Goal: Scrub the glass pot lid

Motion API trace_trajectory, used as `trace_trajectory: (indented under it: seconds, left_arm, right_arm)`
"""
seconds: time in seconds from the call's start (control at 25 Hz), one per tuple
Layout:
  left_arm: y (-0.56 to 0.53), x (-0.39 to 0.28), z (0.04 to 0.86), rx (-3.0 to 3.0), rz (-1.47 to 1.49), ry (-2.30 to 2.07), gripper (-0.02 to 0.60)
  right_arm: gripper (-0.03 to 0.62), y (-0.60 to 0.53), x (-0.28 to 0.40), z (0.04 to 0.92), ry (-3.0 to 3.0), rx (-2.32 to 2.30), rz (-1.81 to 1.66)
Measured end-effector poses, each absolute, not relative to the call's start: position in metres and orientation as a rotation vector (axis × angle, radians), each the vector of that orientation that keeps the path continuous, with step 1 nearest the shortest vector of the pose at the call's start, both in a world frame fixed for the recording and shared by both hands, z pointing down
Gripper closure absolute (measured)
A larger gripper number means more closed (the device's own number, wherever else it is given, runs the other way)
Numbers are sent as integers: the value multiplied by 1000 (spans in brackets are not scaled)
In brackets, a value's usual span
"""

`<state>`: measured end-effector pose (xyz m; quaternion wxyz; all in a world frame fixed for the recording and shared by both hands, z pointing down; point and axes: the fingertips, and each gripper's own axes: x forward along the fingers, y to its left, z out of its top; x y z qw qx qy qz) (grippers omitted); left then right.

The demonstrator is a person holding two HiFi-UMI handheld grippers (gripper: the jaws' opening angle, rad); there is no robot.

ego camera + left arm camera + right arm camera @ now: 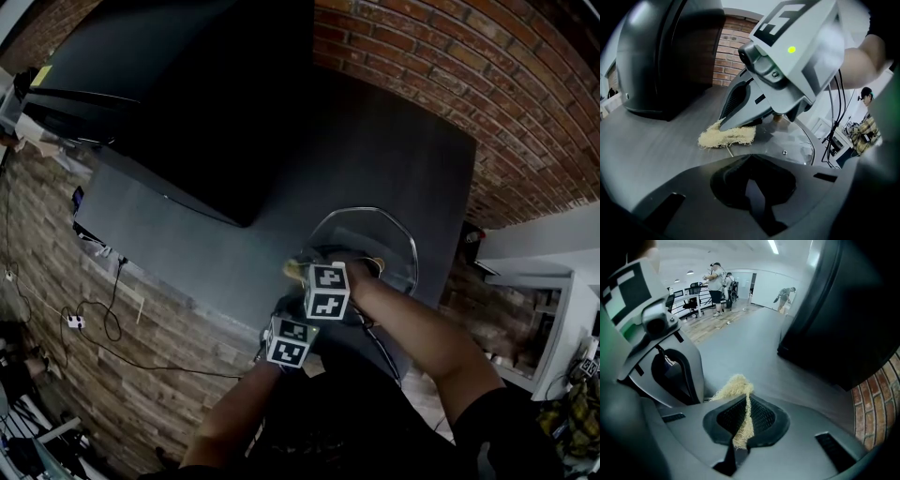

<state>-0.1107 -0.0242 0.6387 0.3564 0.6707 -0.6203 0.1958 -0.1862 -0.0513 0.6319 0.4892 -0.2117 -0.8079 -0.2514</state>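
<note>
Black jaws of the left gripper meet with nothing between them, near the glass pot lid lying flat on the grey table. The right gripper is clamped on a straw-coloured scrubber. From the head view, the 2 grippers hide the lid's near edge.

two grippers, one glass pot lid, one scrubber, one table

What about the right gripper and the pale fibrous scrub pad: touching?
Touching. In the right gripper view, the right gripper has its jaws shut on the pale fibrous scrub pad.
</note>
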Motion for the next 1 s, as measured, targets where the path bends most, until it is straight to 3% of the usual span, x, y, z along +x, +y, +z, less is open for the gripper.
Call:
trace_trajectory:
  seconds: [1.0]
  left_arm:
    - [-21, -111, 642, 1703, 505, -1609, 548]
  right_arm:
    - [569, -166, -186, 628, -1975, -131, -340]
